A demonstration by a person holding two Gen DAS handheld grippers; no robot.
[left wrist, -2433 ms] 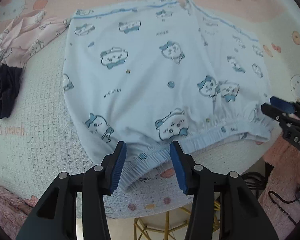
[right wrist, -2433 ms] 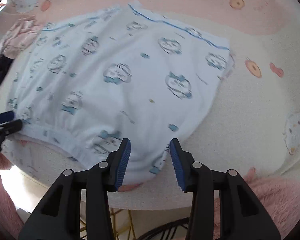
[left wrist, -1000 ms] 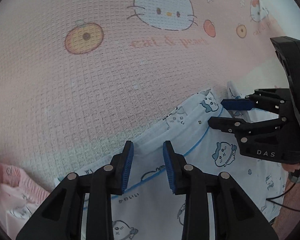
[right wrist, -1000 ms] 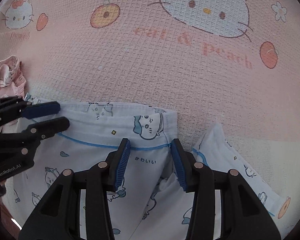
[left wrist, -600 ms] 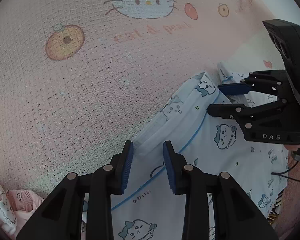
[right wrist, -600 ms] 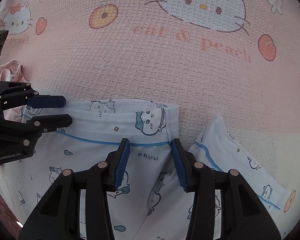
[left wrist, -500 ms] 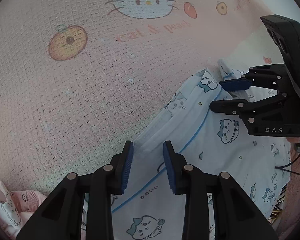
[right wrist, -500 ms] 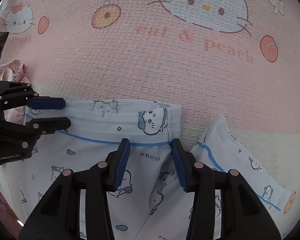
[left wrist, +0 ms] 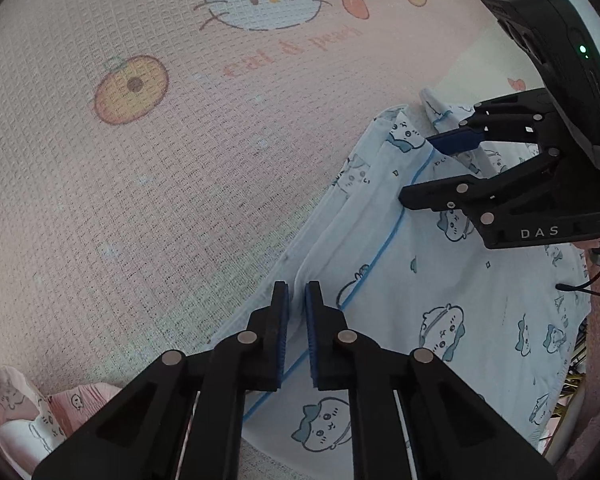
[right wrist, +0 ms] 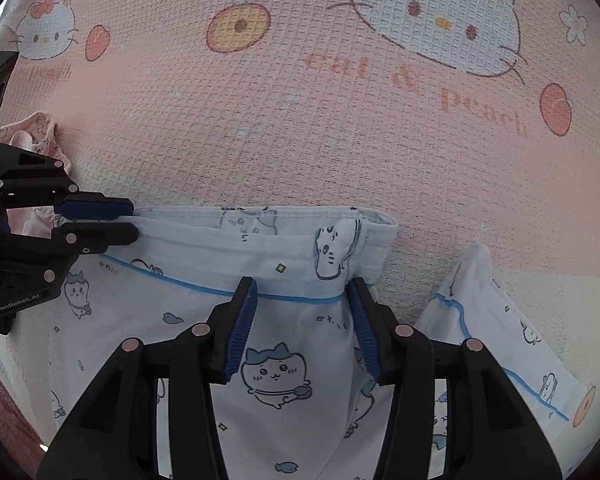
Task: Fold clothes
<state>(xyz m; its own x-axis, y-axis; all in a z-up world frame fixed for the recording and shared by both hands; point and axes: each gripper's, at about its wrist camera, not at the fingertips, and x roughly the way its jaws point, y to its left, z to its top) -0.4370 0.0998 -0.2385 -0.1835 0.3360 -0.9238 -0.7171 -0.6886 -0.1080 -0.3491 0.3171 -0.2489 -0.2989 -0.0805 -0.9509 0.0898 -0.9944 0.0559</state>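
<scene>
Light blue shorts (left wrist: 440, 280) printed with cartoon cats lie flat on the pink blanket, their leg hems toward the top of both views. My left gripper (left wrist: 296, 300) is closing its jaws on a raised fold of the leg hem, and the pads pinch the cloth. The right wrist view shows the left gripper (right wrist: 132, 220) clamped on the hem's left end. My right gripper (right wrist: 302, 292) points down onto the shorts (right wrist: 292, 248) near the inner corner of that leg. Its jaws are opening, and the cloth under them is not pinched. The right gripper (left wrist: 418, 168) straddles the blue piping.
The pink waffle blanket (left wrist: 180, 160) with cat and peach prints covers the surface beyond the hems. A crumpled pink garment (left wrist: 24, 412) lies at the left; it also shows behind the left gripper (right wrist: 36, 132). A cable (left wrist: 576, 288) trails at the right.
My left gripper's jaws have gone from apart to nearly shut on the hem fold, and its wrist has rolled. The right gripper's jaws have spread a little wider.
</scene>
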